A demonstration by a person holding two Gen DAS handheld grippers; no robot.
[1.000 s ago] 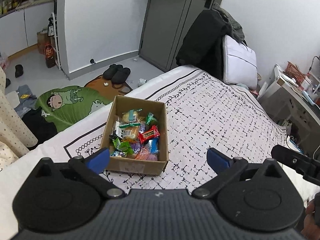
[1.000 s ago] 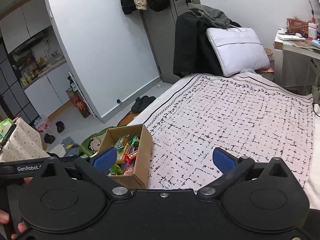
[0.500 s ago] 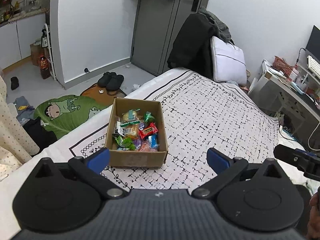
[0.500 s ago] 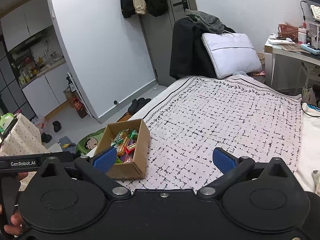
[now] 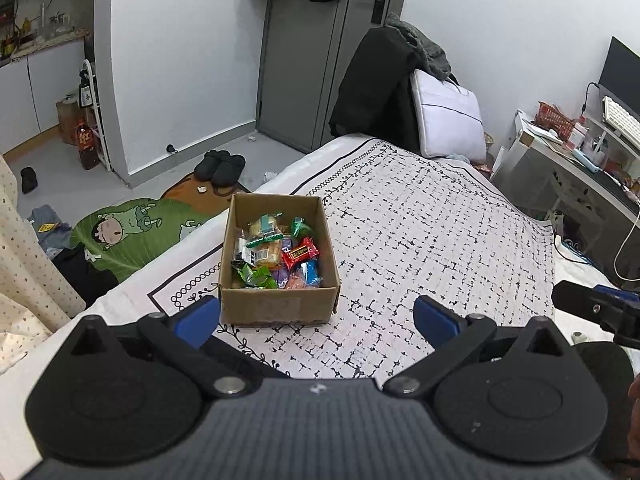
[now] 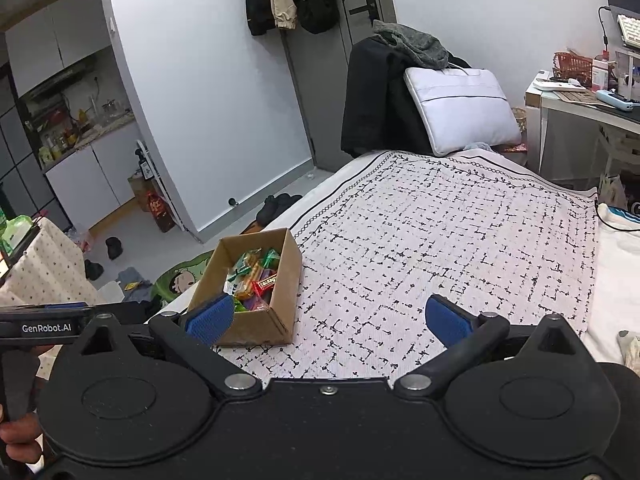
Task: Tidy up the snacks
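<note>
An open cardboard box (image 5: pixel 276 304) sits on the patterned bed cover near the bed's left edge. It also shows in the right wrist view (image 6: pixel 288 276). It holds several wrapped snacks (image 5: pixel 276 256), among them a red bar (image 5: pixel 300 254), green packets and a blue one. My left gripper (image 5: pixel 316 320) is open and empty, just short of the box's near wall. My right gripper (image 6: pixel 330 320) is open and empty, to the right of the box, its left finger in front of the box's near corner.
The black-and-white bed cover (image 5: pixel 432 240) stretches to the right of the box. A white pillow case (image 5: pixel 448 116) and dark coat lean at the bed's far end. A desk (image 5: pixel 580 168) stands on the right. The floor with a green mat (image 5: pixel 128 232) drops off left.
Both grippers have pulled back and risen from the bed; the box looks smaller and more of the room shows. Both stay open and empty.
</note>
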